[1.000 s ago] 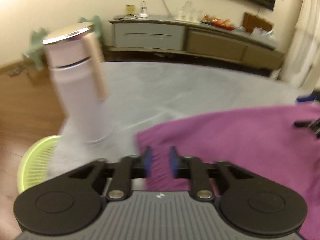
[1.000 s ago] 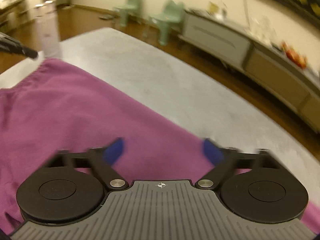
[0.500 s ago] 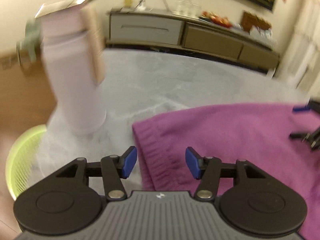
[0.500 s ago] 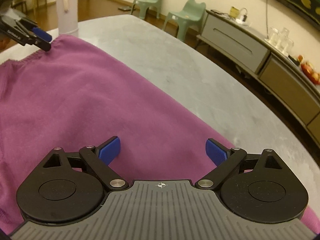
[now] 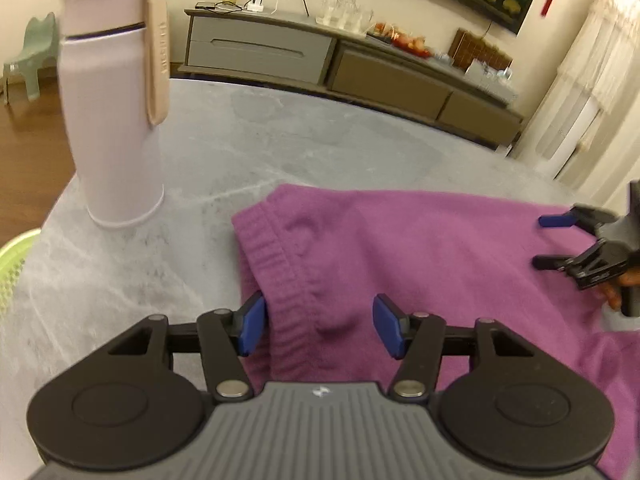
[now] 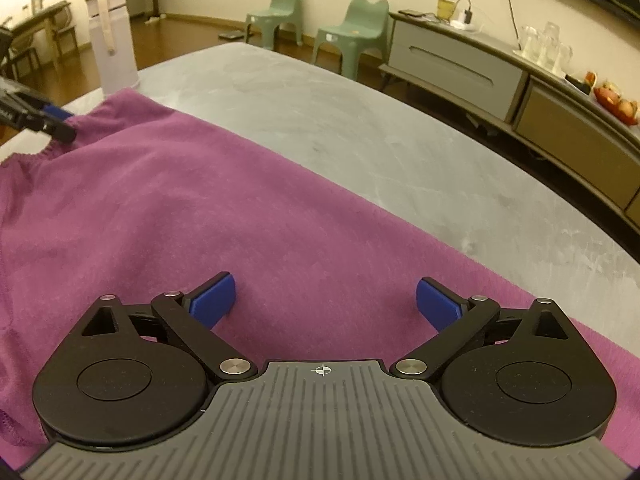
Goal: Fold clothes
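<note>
A purple garment [image 5: 420,264] lies spread on the grey table [image 5: 280,140]. My left gripper [image 5: 320,328] is open at the garment's left end. The ribbed hem [image 5: 280,280] runs between its blue pads [image 5: 250,326], and neither pad presses on it. In the right wrist view my right gripper [image 6: 326,304] stands wide open just over the flat purple garment [image 6: 200,208], near its far edge, with nothing gripped. Each gripper shows in the other's view: the right gripper [image 5: 560,240] at the right, the left gripper [image 6: 56,124] at the bunched hem on the left.
A tall white bottle [image 5: 116,120] with a beige strap stands on the table just left of the garment's corner. A lime-green basket [image 5: 12,256] sits below the table's left edge. A low grey cabinet [image 5: 320,56] and green chairs [image 6: 352,36] stand beyond.
My left gripper's jaws have spread from a narrow gap around the hem to open, and the hem has dropped onto the table. The right gripper has sunk a little toward the cloth.
</note>
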Demonstrator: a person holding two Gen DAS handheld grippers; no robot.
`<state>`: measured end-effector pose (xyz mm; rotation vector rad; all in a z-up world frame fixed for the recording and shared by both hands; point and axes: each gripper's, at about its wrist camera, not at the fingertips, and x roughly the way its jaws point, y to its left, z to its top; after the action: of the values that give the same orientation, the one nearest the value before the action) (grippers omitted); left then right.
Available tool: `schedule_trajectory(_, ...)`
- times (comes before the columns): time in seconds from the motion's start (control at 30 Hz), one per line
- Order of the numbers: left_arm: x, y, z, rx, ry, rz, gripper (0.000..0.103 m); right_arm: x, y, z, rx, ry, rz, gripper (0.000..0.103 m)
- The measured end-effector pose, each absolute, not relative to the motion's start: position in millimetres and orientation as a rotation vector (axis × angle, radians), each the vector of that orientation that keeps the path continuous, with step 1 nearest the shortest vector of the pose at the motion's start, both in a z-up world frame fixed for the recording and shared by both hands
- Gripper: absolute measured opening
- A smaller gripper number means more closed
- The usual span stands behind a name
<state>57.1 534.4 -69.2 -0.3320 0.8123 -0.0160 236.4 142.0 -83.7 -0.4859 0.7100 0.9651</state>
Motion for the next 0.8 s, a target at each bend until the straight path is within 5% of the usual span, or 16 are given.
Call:
schedule_trajectory(0.13, 59, 533, -73, -0.395, 0.795, -0.072, 0.053, 234, 139, -84, -0.491, 0.706, 0.966, 0.1)
schedule_trajectory(0.17, 67, 530, -72, -0.368, 0.805, -0.068, 0.043, 235, 139, -84, -0.488, 0.706, 0.967, 0.1)
schedule_trajectory(0.2, 78, 525, -69, -0.332, 0.818, -0.054, 0.003, 236, 139, -85, -0.479, 0.709, 0.965, 0.1)
schedule_trajectory(0.4, 103, 537, -8, -0.356, 0.562, 0.108, 0.003, 240, 139, -82, -0.51, 0.68, 0.856, 0.091)
schedule_trajectory(0.57, 128, 543, -51, -0.326, 0.77, 0.168, 0.008, 264, 118, -80, -0.504, 0.681, 0.633, 0.089)
schedule_trajectory(0.67, 108, 540, -51, -0.348, 0.768, 0.144, 0.026, 267, 103, -77, -0.467, 0.703, 0.603, 0.089)
schedule_trajectory(0.73, 83, 534, -42, -0.321, 0.747, 0.102, 0.049, 257, 98, -68, -0.452, 0.698, 0.635, 0.087)
schedule_trajectory(0.8, 55, 526, -33, -0.289, 0.733, 0.07, 0.054, 236, 94, -54, -0.398, 0.713, 0.811, 0.087)
